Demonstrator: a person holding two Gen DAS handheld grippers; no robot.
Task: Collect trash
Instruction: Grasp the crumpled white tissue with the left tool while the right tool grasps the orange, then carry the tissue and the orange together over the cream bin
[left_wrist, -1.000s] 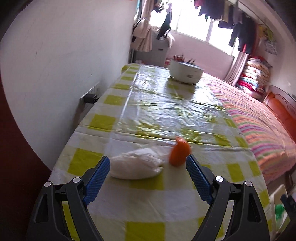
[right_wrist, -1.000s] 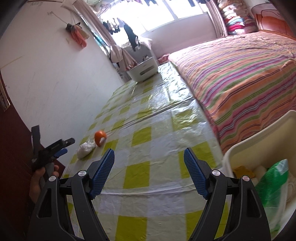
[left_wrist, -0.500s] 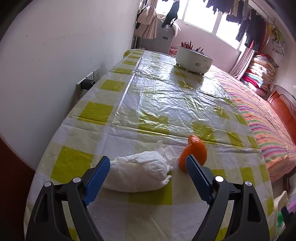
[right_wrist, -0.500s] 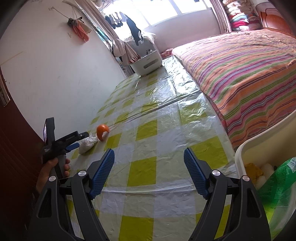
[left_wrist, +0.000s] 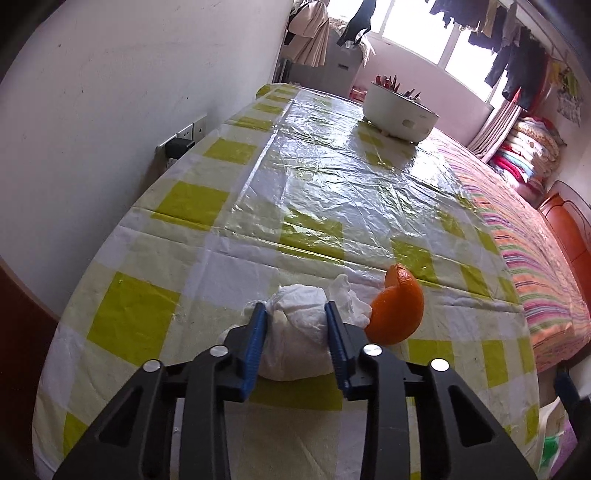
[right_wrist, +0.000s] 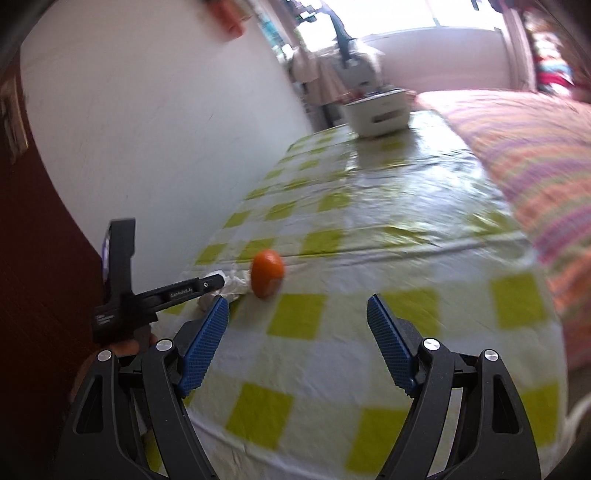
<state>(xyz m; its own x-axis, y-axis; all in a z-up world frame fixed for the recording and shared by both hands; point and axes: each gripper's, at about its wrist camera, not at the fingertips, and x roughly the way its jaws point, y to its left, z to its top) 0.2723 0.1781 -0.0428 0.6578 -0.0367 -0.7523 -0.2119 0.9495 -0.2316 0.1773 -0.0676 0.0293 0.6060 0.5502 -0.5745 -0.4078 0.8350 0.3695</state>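
The left gripper (left_wrist: 295, 314) pinches the tissue wad (left_wrist: 299, 332) for binning, orange peel (left_wrist: 399, 314) at 3 o'clock; the right gripper (right_wrist: 297, 306) hangs spread.

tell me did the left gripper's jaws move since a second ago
Yes. The left gripper has closed from wide open onto the tissue wad, which sits in place beside the orange peel.

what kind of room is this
Most likely a bedroom in a home: a bed with a striped cover runs beside the checked table, folded quilts are stacked by the window, and clothes hang drying there.
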